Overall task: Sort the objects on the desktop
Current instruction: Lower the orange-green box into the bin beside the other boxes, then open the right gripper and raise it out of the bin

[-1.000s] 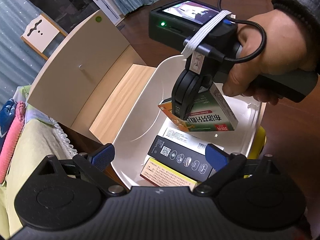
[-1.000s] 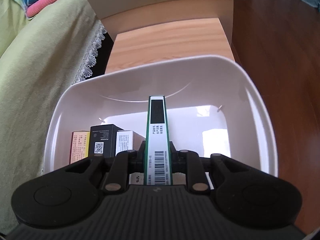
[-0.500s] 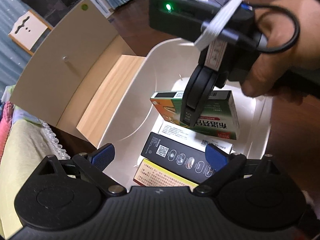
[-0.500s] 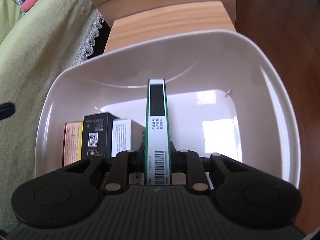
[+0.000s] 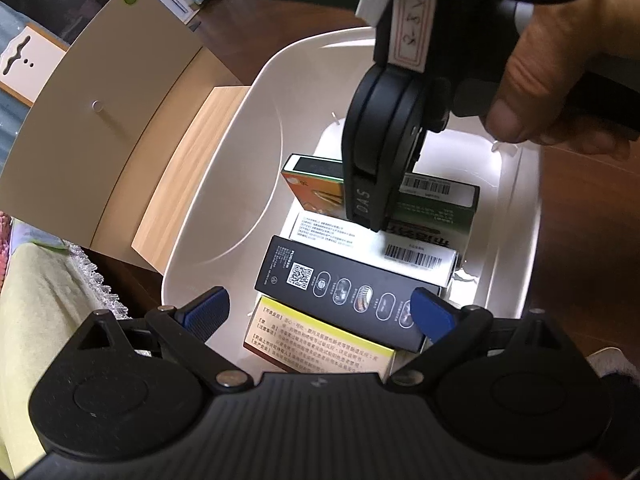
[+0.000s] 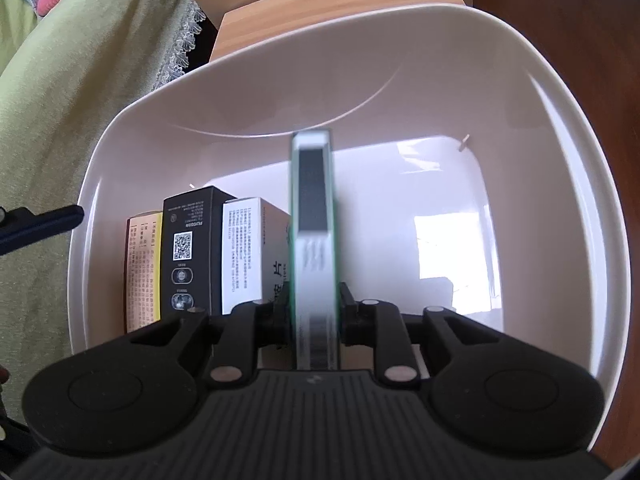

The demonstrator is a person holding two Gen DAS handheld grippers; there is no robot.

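White bin (image 6: pixel 560 128) holds a QR-coded black box (image 5: pixel 340 292); right gripper (image 6: pixel 314 312) opening around green box (image 6: pixel 314 216), left gripper (image 5: pixel 320 316) spread empty.

Daylight is glaring off the floor of the white tub (image 6: pixel 452 240), blowing out a bright patch there. The green box (image 6: pixel 314 240) is smearing with motion blur. Fisheye bending is curving the edges, and the corners are darkening.
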